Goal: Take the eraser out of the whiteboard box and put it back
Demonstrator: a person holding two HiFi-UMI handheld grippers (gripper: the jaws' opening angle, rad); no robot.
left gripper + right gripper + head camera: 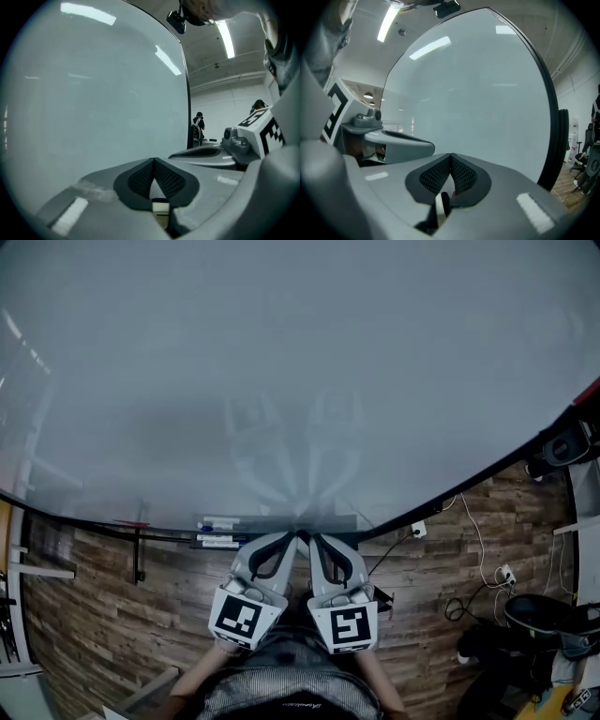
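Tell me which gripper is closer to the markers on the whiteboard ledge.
Left. The left gripper is just to the right of the markers; the right gripper sits beside it, even farther right.

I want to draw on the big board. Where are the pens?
Find the huge whiteboard that fills most of the head view, then follow its bottom edge to the narrow ledge. The pens lie at that ledge's left end. They are short white sticks side by side, unlike the thin red piece further left.

Three close views onto one shared whiteboard (281, 352)
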